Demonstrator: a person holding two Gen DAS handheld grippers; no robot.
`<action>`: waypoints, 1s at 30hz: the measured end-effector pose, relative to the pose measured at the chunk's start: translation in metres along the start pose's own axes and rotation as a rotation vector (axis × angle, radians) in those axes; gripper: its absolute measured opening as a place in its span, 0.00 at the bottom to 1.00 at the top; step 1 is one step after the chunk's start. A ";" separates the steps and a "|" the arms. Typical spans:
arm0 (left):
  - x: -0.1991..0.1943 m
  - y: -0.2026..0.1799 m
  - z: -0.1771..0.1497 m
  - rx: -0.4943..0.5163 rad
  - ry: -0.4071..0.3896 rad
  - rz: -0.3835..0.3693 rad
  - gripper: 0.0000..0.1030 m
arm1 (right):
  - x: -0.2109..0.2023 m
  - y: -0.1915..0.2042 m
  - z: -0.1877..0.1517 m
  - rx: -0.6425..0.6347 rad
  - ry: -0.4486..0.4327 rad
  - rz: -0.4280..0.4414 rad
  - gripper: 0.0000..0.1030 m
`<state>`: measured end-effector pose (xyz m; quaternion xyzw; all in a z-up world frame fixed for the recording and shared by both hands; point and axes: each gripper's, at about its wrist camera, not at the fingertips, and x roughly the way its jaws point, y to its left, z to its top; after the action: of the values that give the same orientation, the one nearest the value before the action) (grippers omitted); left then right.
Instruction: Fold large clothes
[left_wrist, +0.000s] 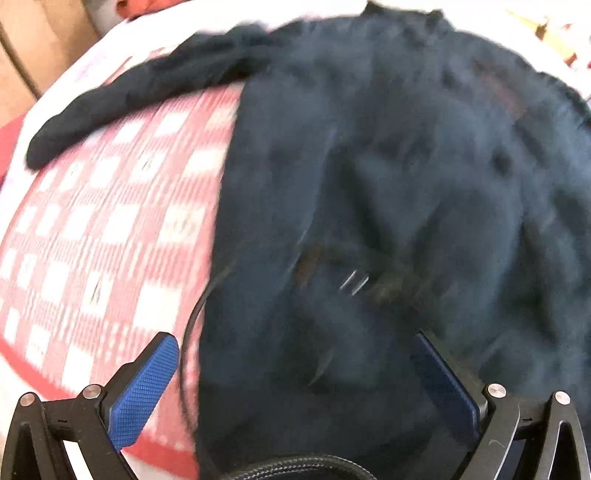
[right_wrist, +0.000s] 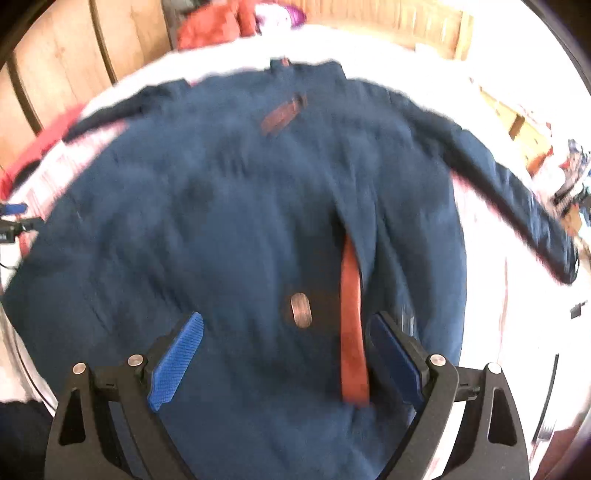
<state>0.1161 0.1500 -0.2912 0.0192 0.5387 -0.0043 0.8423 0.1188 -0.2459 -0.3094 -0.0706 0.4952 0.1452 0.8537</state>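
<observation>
A large navy coat (right_wrist: 229, 206) lies spread flat on a bed, its body filling the middle of both views, one sleeve (right_wrist: 517, 195) stretched out to the right in the right wrist view and the other sleeve (left_wrist: 122, 99) trailing across a red-and-white checked blanket (left_wrist: 110, 229) in the left wrist view. The left gripper (left_wrist: 295, 376) hovers over the coat's left edge with its jaws spread wide and nothing between them; the right gripper (right_wrist: 291, 354) hangs over the lower middle of the coat, jaws likewise wide and empty — a brown strap (right_wrist: 352, 325) runs down just inside its right finger, and a brown toggle (right_wrist: 301, 309) sits on the cloth between the fingers. Both pictures are blurred, so fine seams and the exact hem line cannot be made out. The cloth looks thick and matte, probably a wool or fleece weave: soft, limp, fairly heavy for a garment, and likely to grip the ribbed blue pads rather than slide. It will sag and drag if lifted by one point, so the better holds seem to be the thicker edges — a sleeve cuff, a shoulder seam, or the side hem — pinching through both layers, with the two grippers well apart to keep the fold line straight. The strap and toggle are stiffer and may bunch or snag under a fold.
</observation>
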 end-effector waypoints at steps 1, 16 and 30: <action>-0.006 -0.008 0.018 0.001 -0.022 -0.039 1.00 | 0.001 0.001 0.017 -0.010 -0.020 0.004 0.92; 0.147 -0.130 0.202 0.082 -0.070 -0.037 1.00 | 0.175 0.007 0.185 -0.119 0.013 -0.048 0.92; 0.184 0.011 0.240 -0.107 -0.059 0.113 1.00 | 0.174 -0.129 0.203 0.079 -0.019 -0.171 0.92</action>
<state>0.4117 0.1543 -0.3576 0.0044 0.5111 0.0718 0.8565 0.4082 -0.2831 -0.3618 -0.0775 0.4845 0.0531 0.8697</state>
